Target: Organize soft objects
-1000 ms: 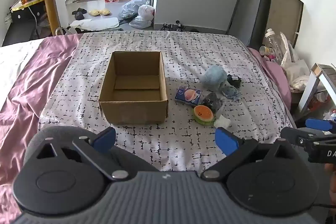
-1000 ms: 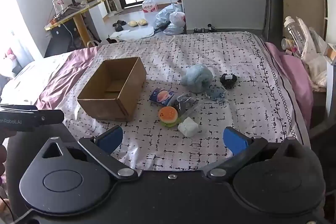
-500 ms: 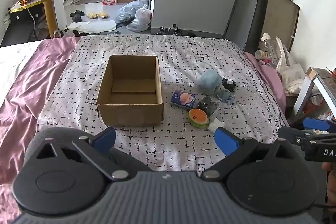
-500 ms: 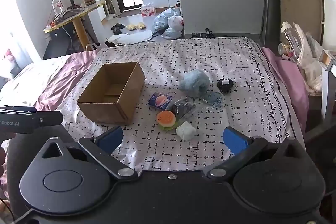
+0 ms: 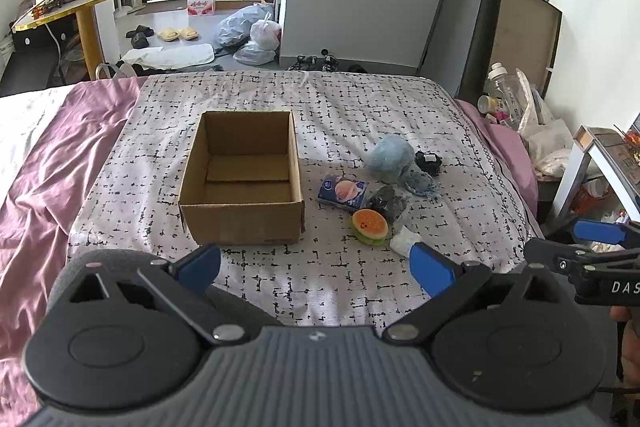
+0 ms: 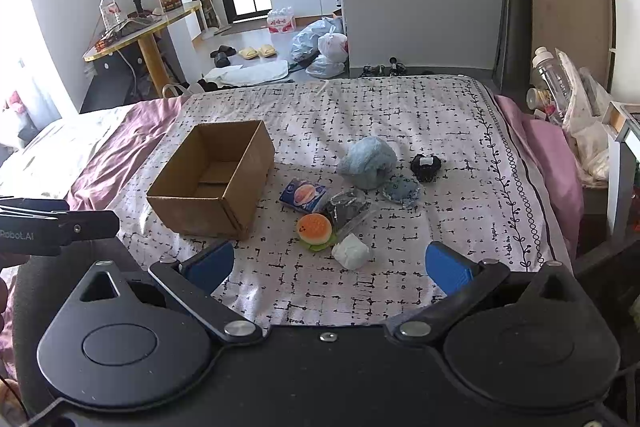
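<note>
A big bed (image 5: 360, 291) fills most of both views. It has a white cover with black dashes, and a pink sheet (image 5: 52, 179) shows on its left side.

On the bed sits an open cardboard box (image 5: 241, 213). Nothing is inside it.

The soft things lie in a small bunch to the right of the box, just beside it but not in it. The biggest is a fluffy light blue toy (image 6: 370, 159), farthest back. Just right of it is a small black fuzzy thing (image 6: 426, 166). In front of the blue toy lies a flat blue knitted piece (image 6: 401, 190). Near the box is a little blue pack with a peach picture (image 6: 304, 195). Touching that pack's right side is a clear bag with something dark in it (image 6: 347, 209). In front of the bag is a squishy burger toy (image 6: 315, 229) with an orange top and a green bottom. A small white lump (image 6: 351, 251) lies closest to the cameras, touching the burger.

The left gripper (image 5: 316, 267) hangs over the near edge of the bed with its blue fingers (image 5: 200, 264) spread wide and nothing between them. The right gripper (image 6: 330, 267) is the same, wide apart and holding nothing. Both are well back from the soft things.
</note>
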A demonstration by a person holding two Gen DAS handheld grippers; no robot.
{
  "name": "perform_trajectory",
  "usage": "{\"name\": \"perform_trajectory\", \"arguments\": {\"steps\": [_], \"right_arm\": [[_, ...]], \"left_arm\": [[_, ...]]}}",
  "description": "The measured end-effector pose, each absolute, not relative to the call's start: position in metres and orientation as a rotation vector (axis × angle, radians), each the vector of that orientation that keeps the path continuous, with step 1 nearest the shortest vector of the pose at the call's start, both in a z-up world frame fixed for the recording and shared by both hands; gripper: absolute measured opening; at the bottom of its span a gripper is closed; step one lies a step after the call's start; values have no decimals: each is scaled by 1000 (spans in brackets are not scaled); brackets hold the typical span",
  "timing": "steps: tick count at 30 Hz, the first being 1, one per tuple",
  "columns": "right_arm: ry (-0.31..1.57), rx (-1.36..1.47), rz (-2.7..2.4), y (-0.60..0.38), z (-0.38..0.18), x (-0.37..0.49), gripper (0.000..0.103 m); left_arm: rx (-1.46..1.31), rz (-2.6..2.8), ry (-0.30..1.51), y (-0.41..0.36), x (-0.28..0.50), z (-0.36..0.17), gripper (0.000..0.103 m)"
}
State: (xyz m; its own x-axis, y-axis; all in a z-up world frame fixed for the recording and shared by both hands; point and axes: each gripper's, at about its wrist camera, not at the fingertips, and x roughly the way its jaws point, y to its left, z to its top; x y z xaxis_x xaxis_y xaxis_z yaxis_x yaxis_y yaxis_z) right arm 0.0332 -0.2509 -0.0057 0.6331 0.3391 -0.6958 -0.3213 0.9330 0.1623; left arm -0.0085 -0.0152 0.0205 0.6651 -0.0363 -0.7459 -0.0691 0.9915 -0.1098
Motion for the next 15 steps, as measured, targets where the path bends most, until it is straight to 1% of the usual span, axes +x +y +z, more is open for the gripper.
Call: {"name": "perform_trajectory", "arguments": {"steps": [15], "right_arm": [[795, 13, 365, -254, -5, 32, 103]], "left_arm": [[-134, 9, 843, -16, -11, 22, 100]]}}
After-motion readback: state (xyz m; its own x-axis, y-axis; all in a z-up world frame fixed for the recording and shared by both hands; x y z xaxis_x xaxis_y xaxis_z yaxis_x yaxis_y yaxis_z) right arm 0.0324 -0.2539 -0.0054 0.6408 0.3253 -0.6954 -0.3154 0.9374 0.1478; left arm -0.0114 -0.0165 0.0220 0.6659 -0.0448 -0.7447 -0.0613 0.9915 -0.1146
